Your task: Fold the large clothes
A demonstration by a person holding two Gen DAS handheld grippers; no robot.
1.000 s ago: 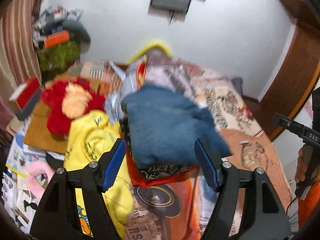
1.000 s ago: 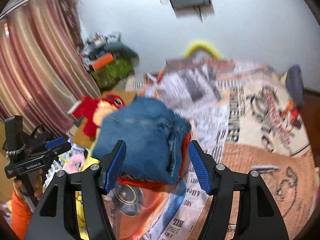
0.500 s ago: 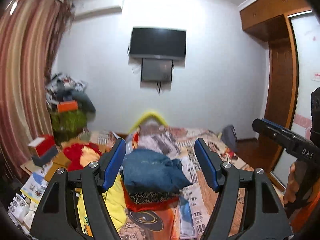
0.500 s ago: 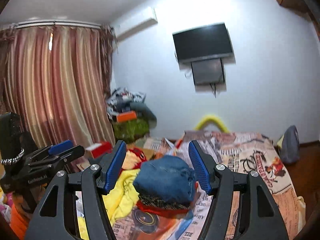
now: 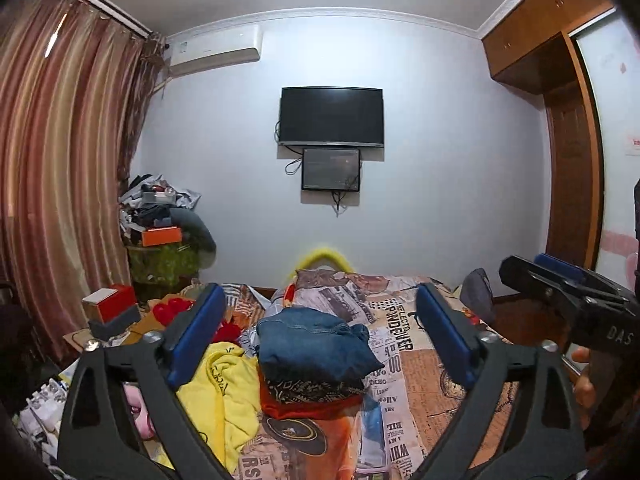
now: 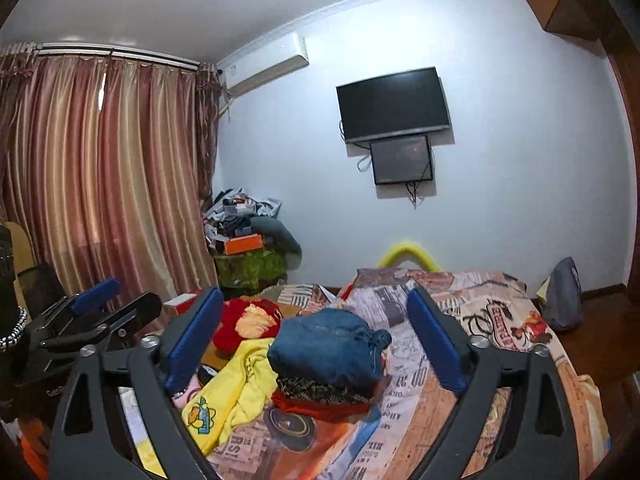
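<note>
A folded blue denim garment (image 5: 316, 344) tops a small stack, over a dark patterned piece (image 5: 312, 388) and a red-orange piece (image 5: 308, 408), on the printed bed cover (image 5: 408, 360). The stack also shows in the right wrist view (image 6: 328, 348). A crumpled yellow garment (image 5: 224, 392) lies left of it, seen too in the right wrist view (image 6: 236, 384). My left gripper (image 5: 320, 336) is open and empty, raised well back from the stack. My right gripper (image 6: 316, 336) is open and empty, likewise held back and level.
A red plush toy (image 6: 244, 324) and boxes (image 5: 112, 312) lie left of the bed. A cluttered green stand (image 5: 164, 256) sits by the curtain (image 5: 60, 184). A TV (image 5: 332, 116) hangs on the far wall. A grey bag (image 6: 564, 296) sits at the bed's right; a wooden wardrobe (image 5: 568, 176) stands right.
Both grippers have pulled back and tilted up from the stack; the view went from looking down on the denim to looking level across the room. The denim stays on the stack.
</note>
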